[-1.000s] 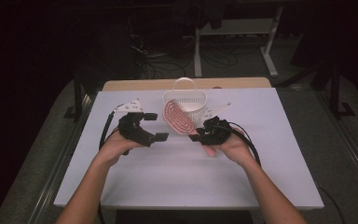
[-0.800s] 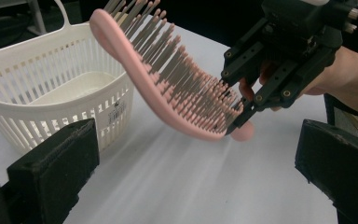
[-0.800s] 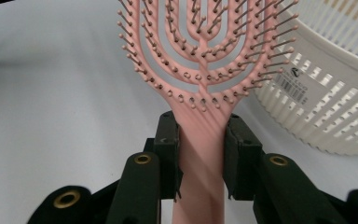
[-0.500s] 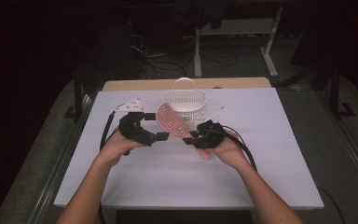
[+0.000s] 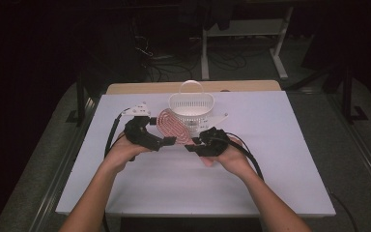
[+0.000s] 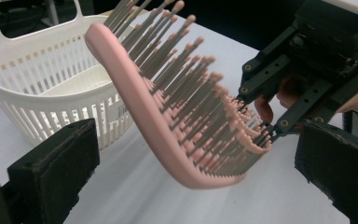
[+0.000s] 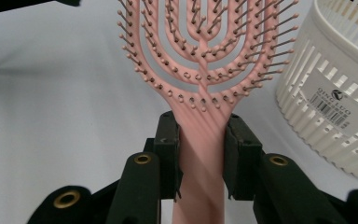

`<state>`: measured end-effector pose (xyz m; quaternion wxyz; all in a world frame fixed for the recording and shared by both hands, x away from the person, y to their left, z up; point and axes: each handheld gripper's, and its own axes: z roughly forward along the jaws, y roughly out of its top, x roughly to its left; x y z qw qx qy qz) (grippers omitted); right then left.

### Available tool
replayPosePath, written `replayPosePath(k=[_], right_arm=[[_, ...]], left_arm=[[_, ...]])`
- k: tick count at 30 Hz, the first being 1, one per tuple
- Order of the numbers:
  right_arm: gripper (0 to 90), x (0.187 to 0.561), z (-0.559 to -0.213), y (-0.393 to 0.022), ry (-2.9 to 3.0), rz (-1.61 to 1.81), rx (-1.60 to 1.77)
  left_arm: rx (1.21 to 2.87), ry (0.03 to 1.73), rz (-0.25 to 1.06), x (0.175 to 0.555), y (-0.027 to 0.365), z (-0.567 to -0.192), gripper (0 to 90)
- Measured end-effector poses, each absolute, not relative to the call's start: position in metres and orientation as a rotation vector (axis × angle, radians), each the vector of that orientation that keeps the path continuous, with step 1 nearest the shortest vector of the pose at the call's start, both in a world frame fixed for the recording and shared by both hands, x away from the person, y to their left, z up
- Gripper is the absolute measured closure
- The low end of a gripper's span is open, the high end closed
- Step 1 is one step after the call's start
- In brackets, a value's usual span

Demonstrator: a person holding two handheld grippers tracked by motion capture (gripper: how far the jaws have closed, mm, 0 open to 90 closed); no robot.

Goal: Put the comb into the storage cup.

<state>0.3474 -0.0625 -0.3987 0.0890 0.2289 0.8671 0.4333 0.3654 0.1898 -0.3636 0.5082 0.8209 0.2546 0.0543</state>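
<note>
The pink vented hairbrush (image 5: 173,126) was off the table, held by its handle between the closed pads of the right gripper (image 5: 192,144). Its oval head, an open lattice of curved ribs set with grey, ball-tipped bristles (image 7: 200,56), rose tilted up and away from the handle, just in front of the white slotted basket (image 5: 191,104), near the table's middle.

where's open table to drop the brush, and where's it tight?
Free: the white table right of the white basket out to the right edge, the near strip below both forearms, and the far left corner. Crowded: the middle, where the pink hairbrush, held by its handle in the right gripper, stands between the basket and the open left gripper.
</note>
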Motion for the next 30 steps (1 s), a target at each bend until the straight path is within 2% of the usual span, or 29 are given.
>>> replayPosePath(k=[11,17,19,22,30], right_arm=[[68.6,0.344,-0.401,-0.056,2.584,1.280,0.660],[68.6,0.343,-0.401,-0.054,2.580,1.275,0.655],[68.6,0.343,-0.402,-0.054,2.575,1.276,0.657],[68.6,0.343,-0.402,-0.053,2.572,1.277,0.658],[68.5,0.342,-0.403,-0.051,2.556,1.262,0.657]], left_arm=[[1.977,0.657,0.151,0.366,0.190,-0.364,2.3],[1.965,0.673,0.137,0.367,0.191,-0.364,9.0],[1.958,0.679,0.134,0.367,0.192,-0.364,14.8],[1.950,0.692,0.132,0.368,0.193,-0.363,15.7],[1.935,0.705,0.119,0.369,0.196,-0.363,26.2]])
